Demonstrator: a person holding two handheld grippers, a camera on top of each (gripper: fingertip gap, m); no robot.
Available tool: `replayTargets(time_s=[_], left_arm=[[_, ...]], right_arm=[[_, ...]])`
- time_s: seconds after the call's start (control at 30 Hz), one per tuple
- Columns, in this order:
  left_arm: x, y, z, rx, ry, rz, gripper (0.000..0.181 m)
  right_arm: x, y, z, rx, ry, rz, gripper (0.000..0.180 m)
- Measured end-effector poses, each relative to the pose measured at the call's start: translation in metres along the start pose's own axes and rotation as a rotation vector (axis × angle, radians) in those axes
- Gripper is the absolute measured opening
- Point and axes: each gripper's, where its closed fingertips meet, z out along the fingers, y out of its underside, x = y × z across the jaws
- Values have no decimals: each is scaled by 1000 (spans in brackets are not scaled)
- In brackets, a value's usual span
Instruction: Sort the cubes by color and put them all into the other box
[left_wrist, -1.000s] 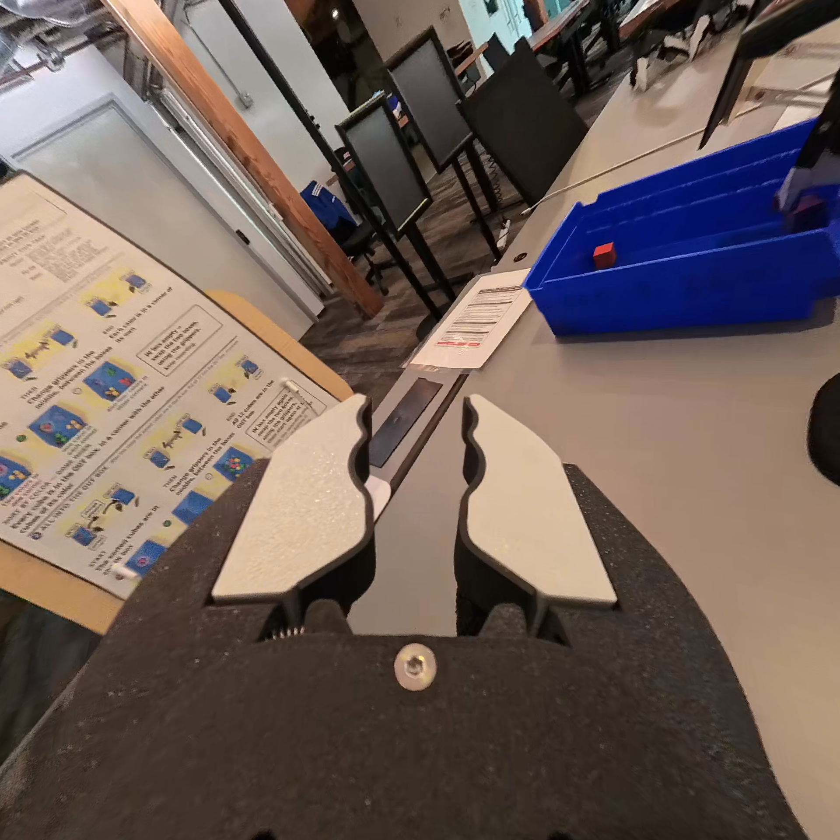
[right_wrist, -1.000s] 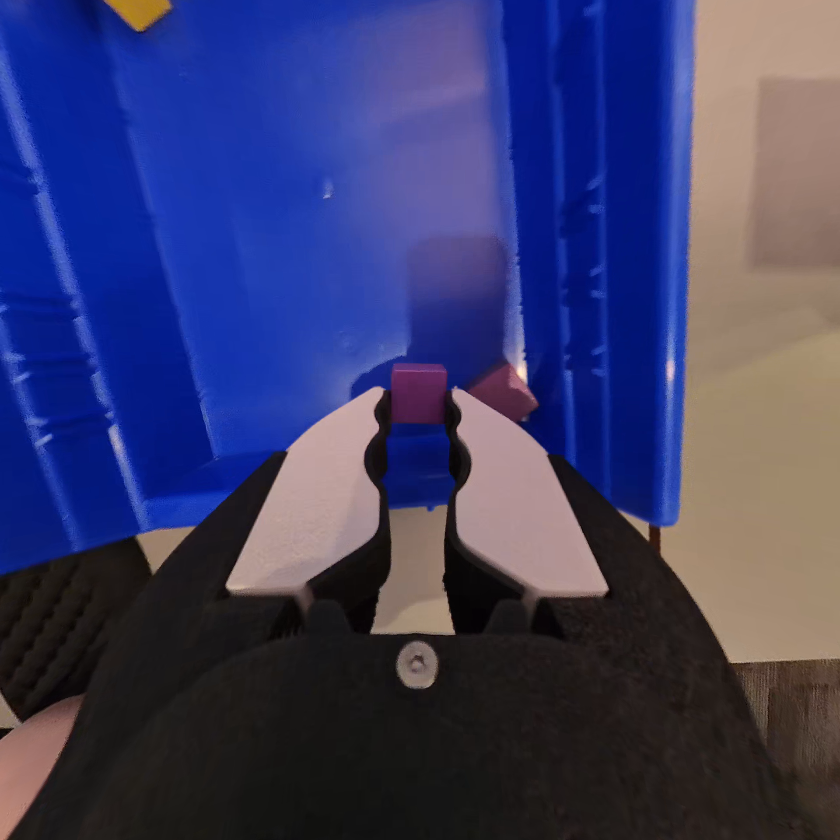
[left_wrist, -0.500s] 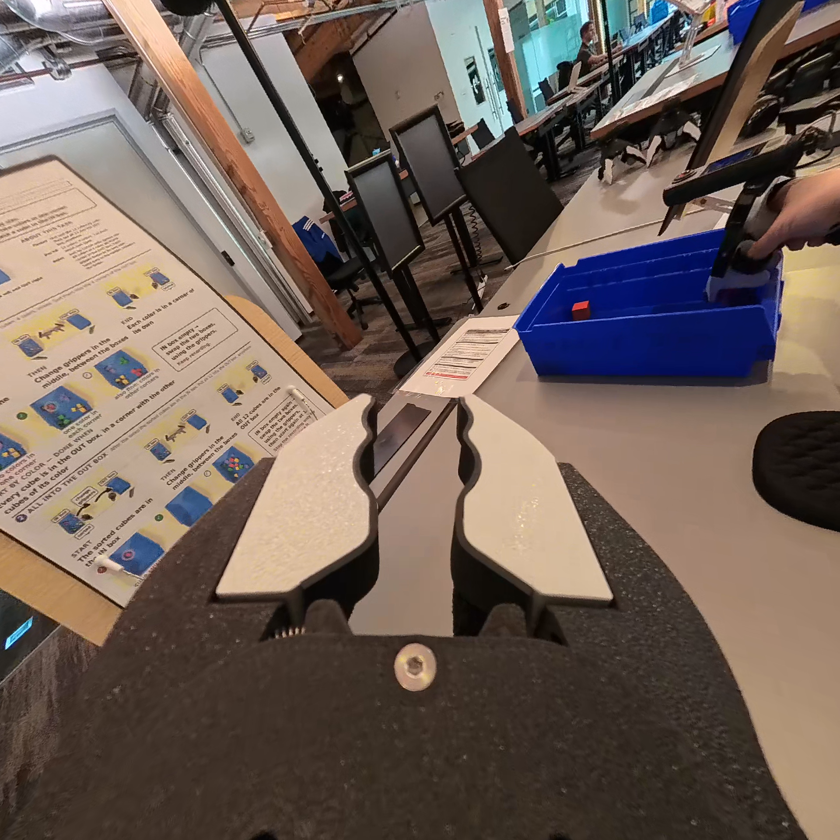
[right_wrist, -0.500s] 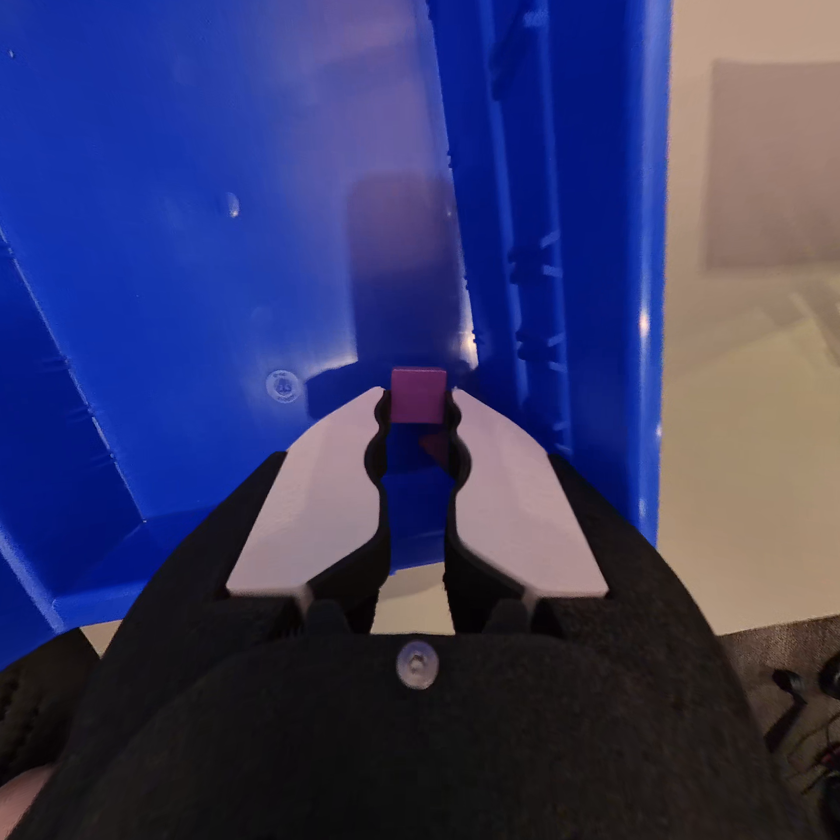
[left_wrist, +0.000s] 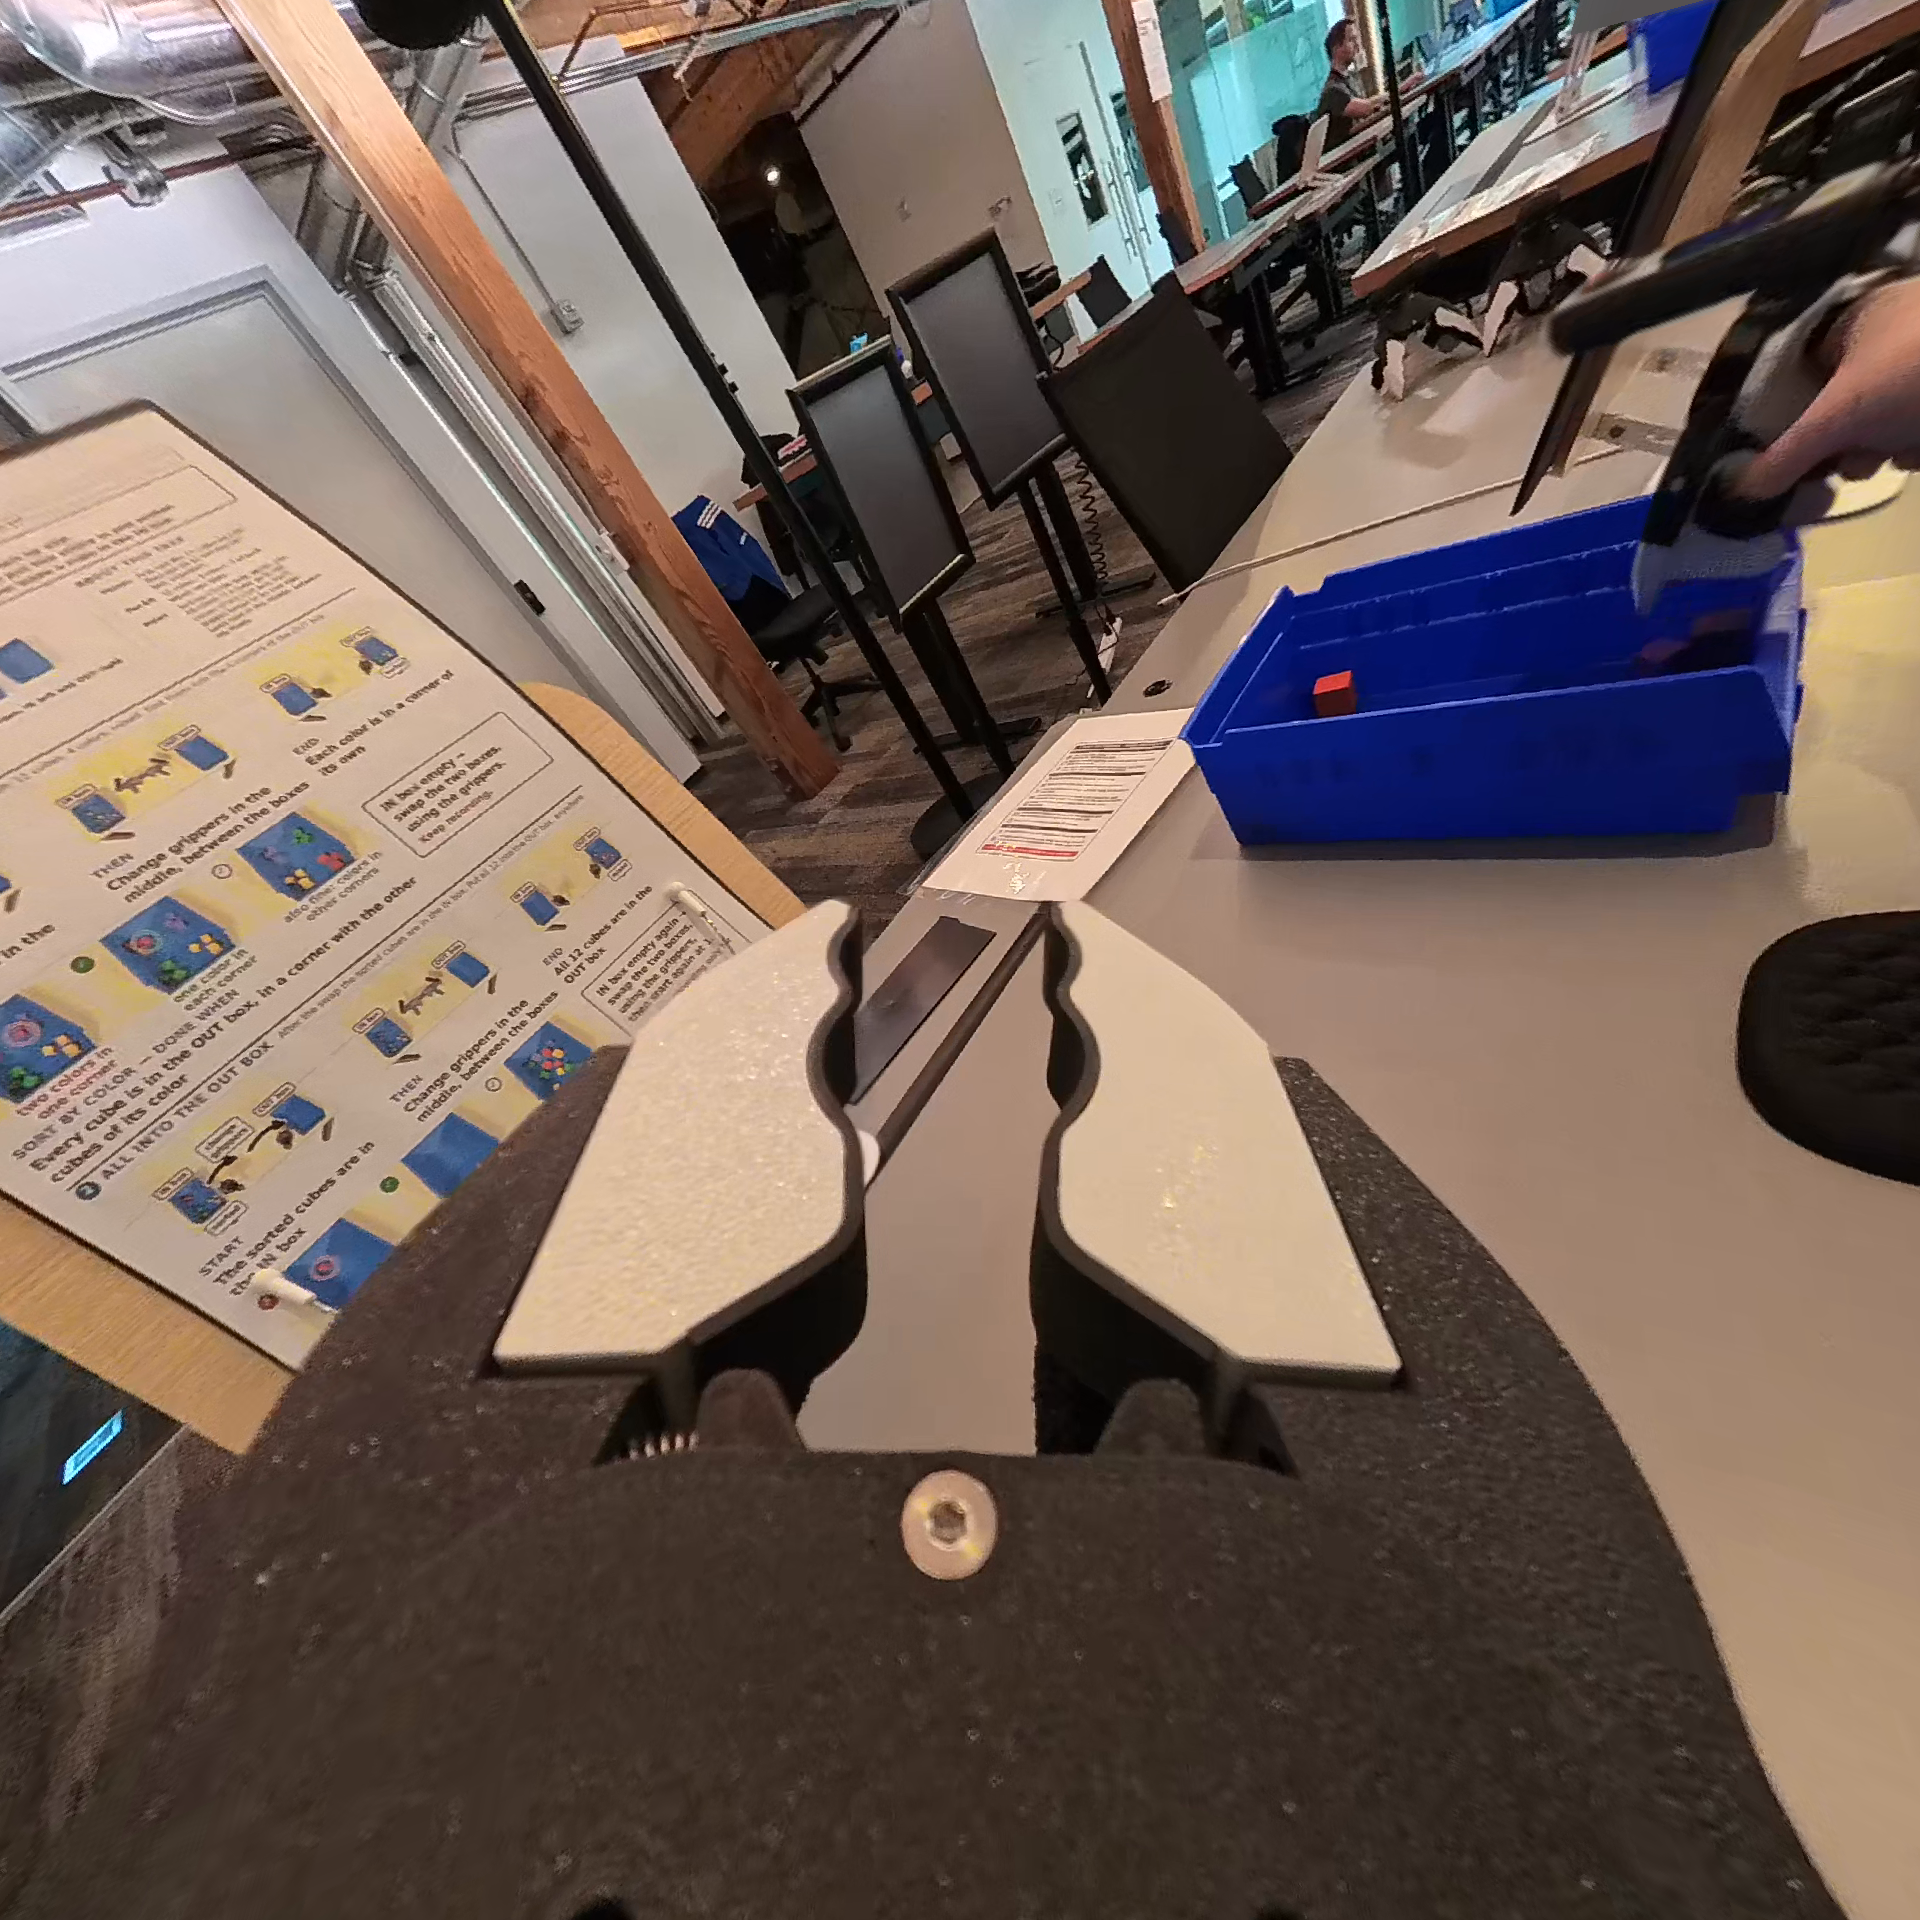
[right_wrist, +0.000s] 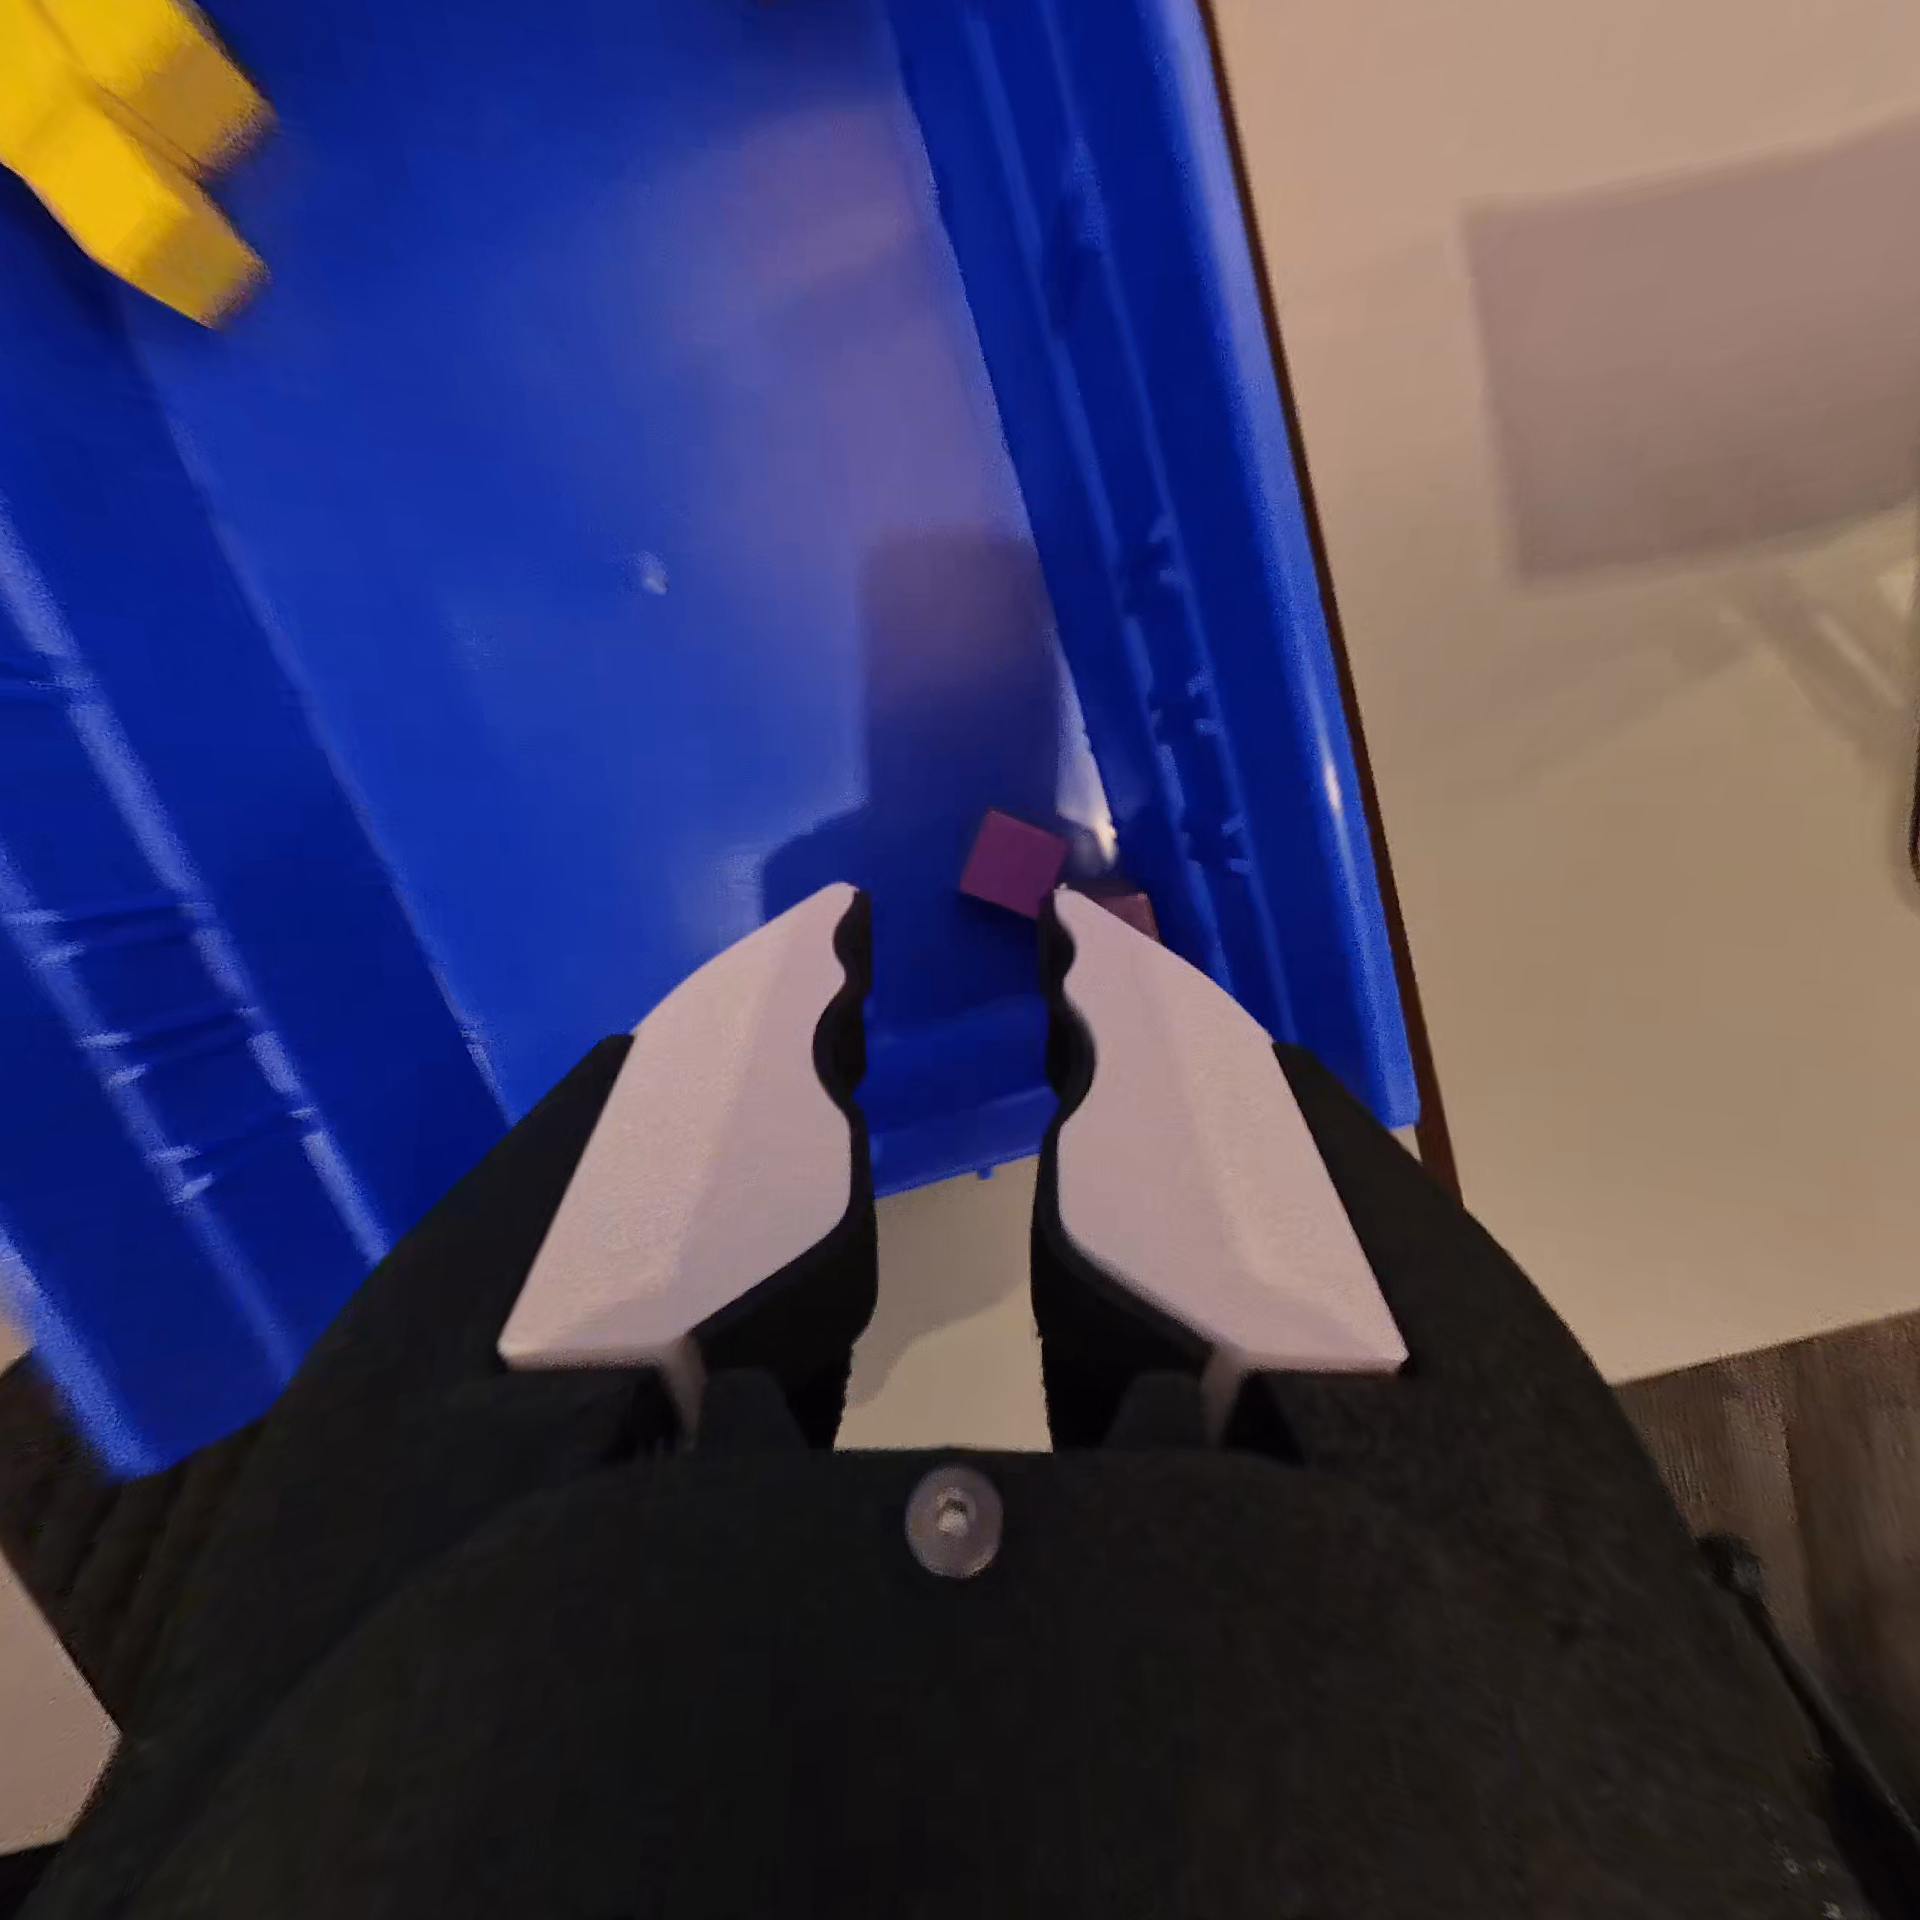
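In the right wrist view my right gripper (right_wrist: 951, 914) is open and empty above the near right corner of the blue box (right_wrist: 582, 540). A purple cube (right_wrist: 1013, 876) lies free on the box floor just beyond the right fingertip, with a second purple cube (right_wrist: 1127, 914) partly hidden behind that finger. Yellow cubes (right_wrist: 114, 156) lie blurred at the far left of the box. In the left wrist view my left gripper (left_wrist: 951, 940) is open and empty over the grey table (left_wrist: 1403, 1039). The blue box (left_wrist: 1496, 748) stands farther off, with a red cube (left_wrist: 1333, 693) inside and the right gripper (left_wrist: 1704, 551) at its right end.
An instruction board (left_wrist: 260, 883) leans at the left of the table edge. A printed sheet (left_wrist: 1070, 821) lies left of the box. A black round pad (left_wrist: 1839, 1049) lies at the right. Chairs and monitors stand beyond the table.
My right gripper has opened and let go of the purple cube, which now lies in the box corner beside the other purple cube. My left gripper stays open and has shifted only slightly.
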Motion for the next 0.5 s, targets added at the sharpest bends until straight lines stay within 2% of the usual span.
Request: replayTargets(time_s=[0.2,0.33,0.4,0.5], left_arm=[[-21,-1,-14,-10,-91,0,33],[-55,0,-46,-60,-238,-14,34],[-84,5,-75,-139,-365,4,39],[-130,30,-136,-338,-554,138,39]], right_arm=[[-64,-50,-91,430,-161,-155,35],[-128,-74,-143,683,-314,-324,40],[-154,-81,-152,732,-380,-383,39],[-177,-87,-143,692,-396,-433,39]])
